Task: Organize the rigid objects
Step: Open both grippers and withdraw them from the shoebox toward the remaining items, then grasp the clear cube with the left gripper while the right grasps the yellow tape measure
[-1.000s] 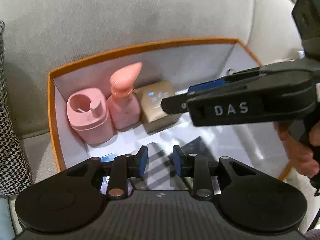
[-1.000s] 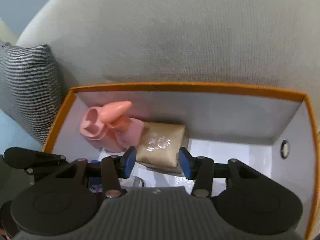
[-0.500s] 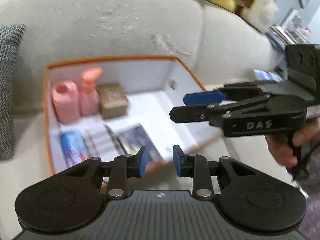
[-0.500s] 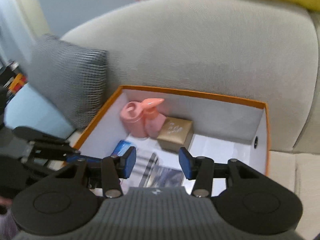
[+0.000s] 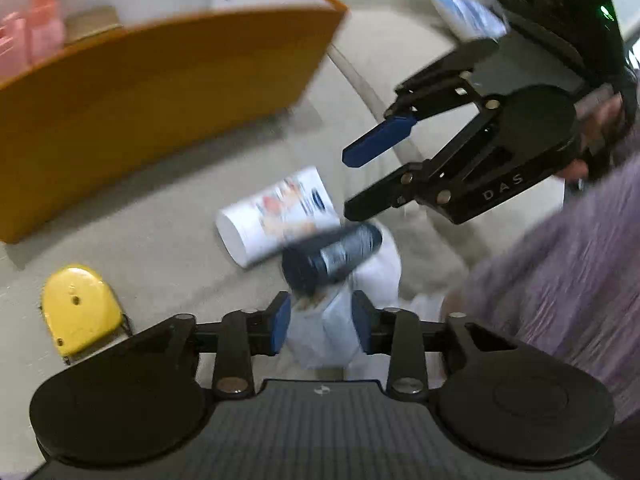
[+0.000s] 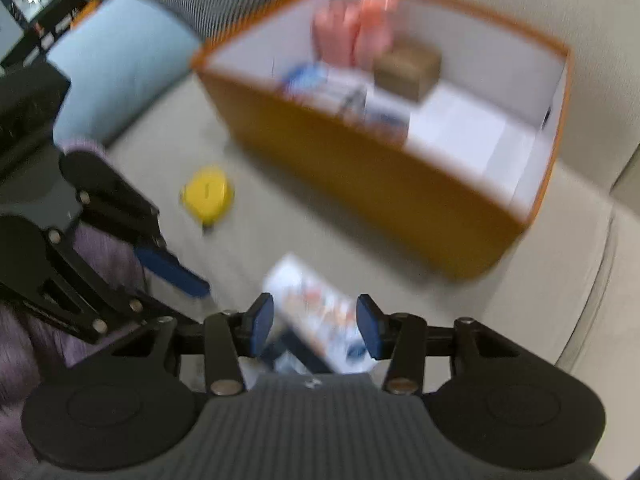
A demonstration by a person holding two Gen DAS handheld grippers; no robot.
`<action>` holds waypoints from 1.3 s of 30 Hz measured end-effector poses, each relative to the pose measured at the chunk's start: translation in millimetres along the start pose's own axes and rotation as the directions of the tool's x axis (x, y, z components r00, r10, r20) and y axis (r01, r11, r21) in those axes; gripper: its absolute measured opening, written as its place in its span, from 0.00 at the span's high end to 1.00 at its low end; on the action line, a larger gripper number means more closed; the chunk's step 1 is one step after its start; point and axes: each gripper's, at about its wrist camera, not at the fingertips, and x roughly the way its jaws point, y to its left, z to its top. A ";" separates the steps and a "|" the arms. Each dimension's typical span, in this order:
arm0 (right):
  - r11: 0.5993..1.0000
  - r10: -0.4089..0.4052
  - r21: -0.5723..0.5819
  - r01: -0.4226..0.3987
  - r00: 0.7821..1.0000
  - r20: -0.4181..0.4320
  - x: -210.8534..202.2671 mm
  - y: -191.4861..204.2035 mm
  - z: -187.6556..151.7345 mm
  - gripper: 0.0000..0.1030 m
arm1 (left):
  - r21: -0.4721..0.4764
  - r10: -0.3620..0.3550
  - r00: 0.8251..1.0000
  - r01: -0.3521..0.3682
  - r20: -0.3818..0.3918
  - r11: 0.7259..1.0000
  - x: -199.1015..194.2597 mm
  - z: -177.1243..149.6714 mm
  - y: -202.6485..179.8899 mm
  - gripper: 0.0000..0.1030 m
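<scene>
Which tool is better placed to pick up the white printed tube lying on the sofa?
Right, probably: the right tool is open with the white tube framed between its fingers, while the left tool frames a whitish packet.

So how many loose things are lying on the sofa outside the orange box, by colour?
White: 2, a printed tube and a pale pack
Dark: 1, a bottle
Yellow: 1, a rounded case
Total: 4
</scene>
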 end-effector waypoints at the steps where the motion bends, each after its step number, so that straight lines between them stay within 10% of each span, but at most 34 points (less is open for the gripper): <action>1: 1.000 -0.004 -0.019 0.003 1.000 -0.027 7.8 2.0 -7.1 0.53 | 0.036 0.017 1.000 -0.016 -0.017 0.999 4.5 -2.3 -3.8 0.50; 9: 0.999 0.027 -0.022 -0.030 0.992 -0.126 44.0 8.3 -43.7 0.53 | 0.284 0.073 0.993 -0.045 -0.089 0.958 28.4 -13.1 -35.9 0.35; 22: 0.995 0.098 0.020 -0.096 0.988 -0.119 52.9 4.2 -53.1 0.52 | 0.603 0.248 0.968 -0.177 -0.036 0.778 71.1 -32.9 -77.7 0.35; 29: 0.996 0.088 -0.009 -0.090 0.989 -0.119 57.2 12.9 -45.8 0.52 | 0.549 0.242 0.970 -0.196 -0.010 0.812 64.7 -38.2 -74.4 0.40; 35: 0.993 0.105 -0.056 -0.108 0.993 -0.049 53.0 21.9 -19.8 0.52 | 0.284 0.252 0.968 -0.247 0.021 0.926 30.4 -38.4 -44.4 0.41; 39: 0.990 0.103 -0.094 -0.101 0.994 0.018 54.4 31.7 6.2 0.52 | 0.120 0.309 0.950 -0.313 0.051 0.942 1.1 -41.1 -22.3 0.41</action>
